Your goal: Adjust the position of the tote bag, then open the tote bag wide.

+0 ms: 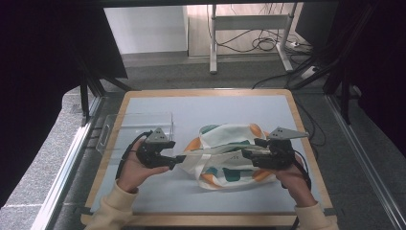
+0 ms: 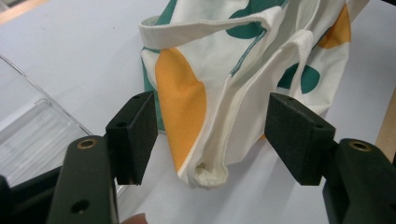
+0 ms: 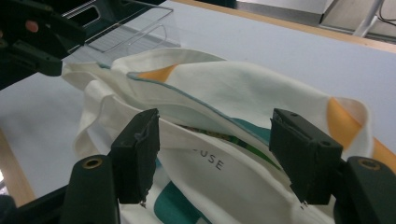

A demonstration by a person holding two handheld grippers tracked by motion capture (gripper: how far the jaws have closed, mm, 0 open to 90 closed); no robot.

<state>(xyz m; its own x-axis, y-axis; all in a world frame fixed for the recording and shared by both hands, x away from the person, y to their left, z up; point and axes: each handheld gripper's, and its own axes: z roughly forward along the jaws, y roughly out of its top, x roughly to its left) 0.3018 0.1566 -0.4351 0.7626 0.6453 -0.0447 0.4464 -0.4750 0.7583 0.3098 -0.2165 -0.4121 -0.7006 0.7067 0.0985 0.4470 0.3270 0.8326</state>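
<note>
Bag: a cream cloth bag (image 1: 229,155) with orange and green patches lies crumpled on the blue mat (image 1: 230,108), right of centre, between the two grippers.
Bag lettering: small dark letters reading "USE" show in the right gripper view, on the cream cloth just beyond the jaws.
Left gripper: the left gripper (image 1: 173,163) sits at the bag's left end, held in the person's left hand (image 1: 136,170); jaws wide apart, gripping nothing. In the left gripper view (image 2: 212,135) a folded corner of the bag reaches into the gap between the jaws; whether it touches either pad is unclear.
Right gripper: the right gripper (image 1: 249,154) is over the bag's right part, held in the right hand (image 1: 294,179); jaws spread, holding nothing. In the right gripper view (image 3: 215,154) the cloth lies under and between the jaws.
Tray: a clear plastic tray (image 1: 131,129) stands on the mat to the left, just beyond the left gripper and apart from the bag.
Table: a wooden rim (image 1: 206,92) frames the mat.
</note>
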